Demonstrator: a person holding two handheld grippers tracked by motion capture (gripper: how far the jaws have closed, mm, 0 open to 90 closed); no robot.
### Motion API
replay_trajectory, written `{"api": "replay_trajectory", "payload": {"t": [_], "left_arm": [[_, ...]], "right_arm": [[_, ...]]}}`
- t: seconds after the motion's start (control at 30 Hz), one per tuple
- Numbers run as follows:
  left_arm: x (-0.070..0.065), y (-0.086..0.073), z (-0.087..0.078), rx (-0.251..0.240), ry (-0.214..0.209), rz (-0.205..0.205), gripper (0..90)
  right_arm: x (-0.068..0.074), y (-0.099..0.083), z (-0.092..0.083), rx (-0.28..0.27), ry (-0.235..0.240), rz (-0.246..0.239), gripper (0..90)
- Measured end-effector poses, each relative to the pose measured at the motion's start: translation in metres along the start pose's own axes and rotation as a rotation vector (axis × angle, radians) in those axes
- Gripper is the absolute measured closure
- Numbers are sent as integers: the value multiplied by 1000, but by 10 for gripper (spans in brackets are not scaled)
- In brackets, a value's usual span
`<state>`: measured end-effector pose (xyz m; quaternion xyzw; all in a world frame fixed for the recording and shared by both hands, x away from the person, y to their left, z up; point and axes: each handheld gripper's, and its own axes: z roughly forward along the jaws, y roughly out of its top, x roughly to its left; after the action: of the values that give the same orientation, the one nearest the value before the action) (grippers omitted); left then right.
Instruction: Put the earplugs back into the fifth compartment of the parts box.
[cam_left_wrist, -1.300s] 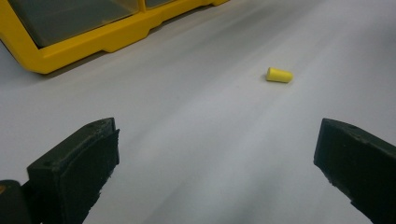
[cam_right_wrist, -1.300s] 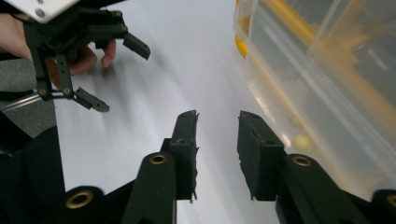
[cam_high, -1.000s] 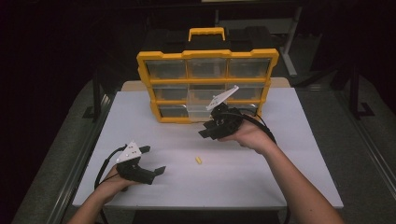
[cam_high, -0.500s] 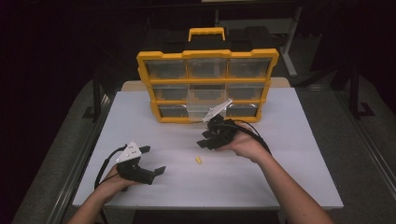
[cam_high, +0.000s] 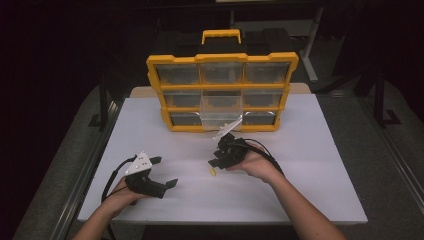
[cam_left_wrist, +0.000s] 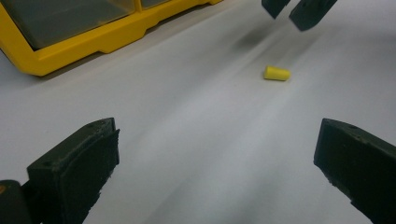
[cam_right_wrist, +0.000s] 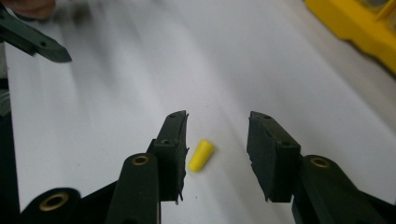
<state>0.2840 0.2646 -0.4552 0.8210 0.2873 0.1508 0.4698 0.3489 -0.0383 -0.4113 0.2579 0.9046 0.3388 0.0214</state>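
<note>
- Plug: small, yellow, tapered, lying on its side on the white table.
- Right gripper: jaws apart, plug between them, untouched.
- Left gripper: jaws wide apart, well clear.

Organizer: drawer contents too dim to tell from the high view; cut by the top edge in both gripper views. Yellow piece: a speck from above, shape unreadable there. Right gripper, seen in the left gripper view: jaw tips only, the rest cut off at the top. Table far surface smeared in the right gripper view.
</note>
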Motion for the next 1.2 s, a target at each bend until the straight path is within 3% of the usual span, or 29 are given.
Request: {"api": "replay_trajectory", "payload": {"t": [0.7, 1.07, 1.2], "left_arm": [[-1, 0, 1, 5, -6, 8, 0], [-1, 0, 1, 6, -9, 10, 0], [-2, 0, 2, 6, -12, 14, 0]], "right_arm": [[4, -12, 37, 96, 23, 6, 611], [2, -13, 39, 110, 24, 12, 665], [1, -13, 39, 116, 37, 14, 742]]}}
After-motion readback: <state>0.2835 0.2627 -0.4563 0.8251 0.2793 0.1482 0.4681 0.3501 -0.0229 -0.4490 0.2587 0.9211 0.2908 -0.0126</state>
